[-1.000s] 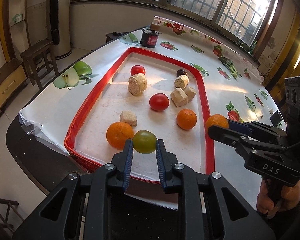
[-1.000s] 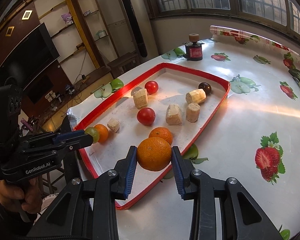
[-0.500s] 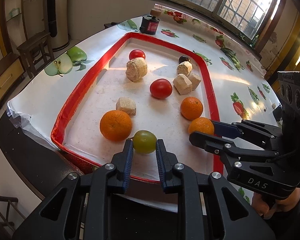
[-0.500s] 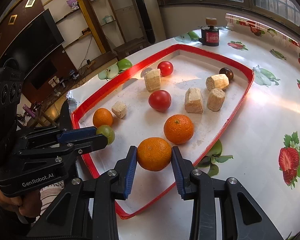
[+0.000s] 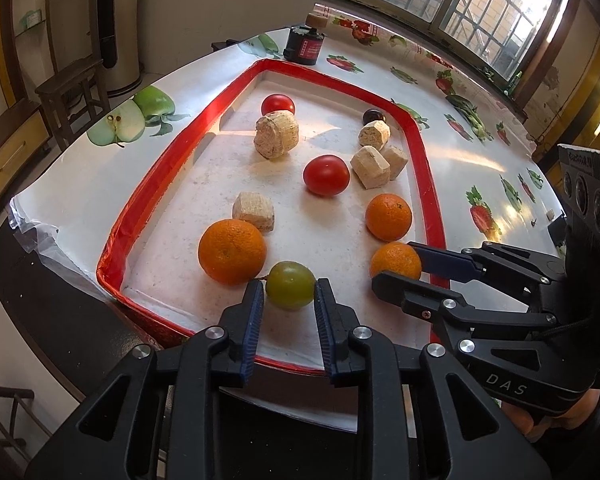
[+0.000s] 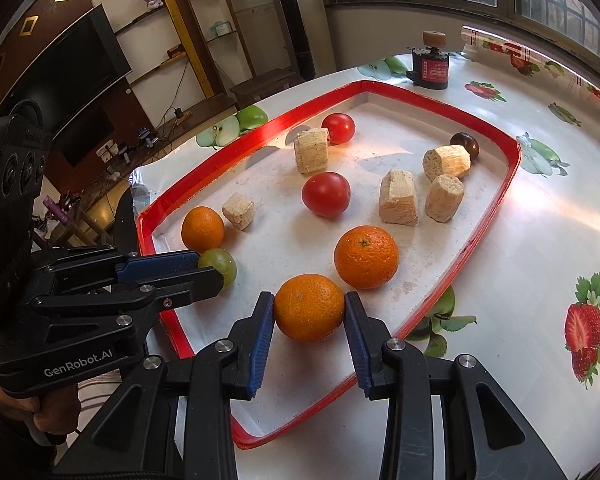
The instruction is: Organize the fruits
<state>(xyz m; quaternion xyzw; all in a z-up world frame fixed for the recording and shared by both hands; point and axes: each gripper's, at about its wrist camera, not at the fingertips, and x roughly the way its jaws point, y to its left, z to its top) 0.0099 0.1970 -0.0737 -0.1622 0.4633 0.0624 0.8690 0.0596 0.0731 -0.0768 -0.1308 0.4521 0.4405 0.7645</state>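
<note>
A red-rimmed white tray (image 5: 160,168) holds oranges, tomatoes and beige chunks. A green round fruit (image 5: 290,285) rests on the tray floor near the front edge, between the fingers of my left gripper (image 5: 288,292). Its jaws are opening, with thin gaps showing beside the fruit. Just left of it lies a large orange (image 5: 232,250). My right gripper (image 6: 309,304) is shut on an orange (image 6: 309,307), low over the tray's near corner and close to another orange (image 6: 366,257). The left gripper (image 6: 210,268) and the green fruit (image 6: 220,265) also show in the right wrist view.
Two tomatoes (image 5: 326,175) (image 5: 277,105), a dark plum (image 5: 373,115) and several beige chunks (image 5: 276,136) lie further back in the tray. A black jar (image 5: 304,45) stands beyond its far corner on the fruit-print tablecloth (image 6: 540,240). A stool and shelves stand beyond the table's left edge.
The left jaws have parted slightly from the green fruit. The right gripper carried its orange from over the tray's rim down into the tray, beside another orange.
</note>
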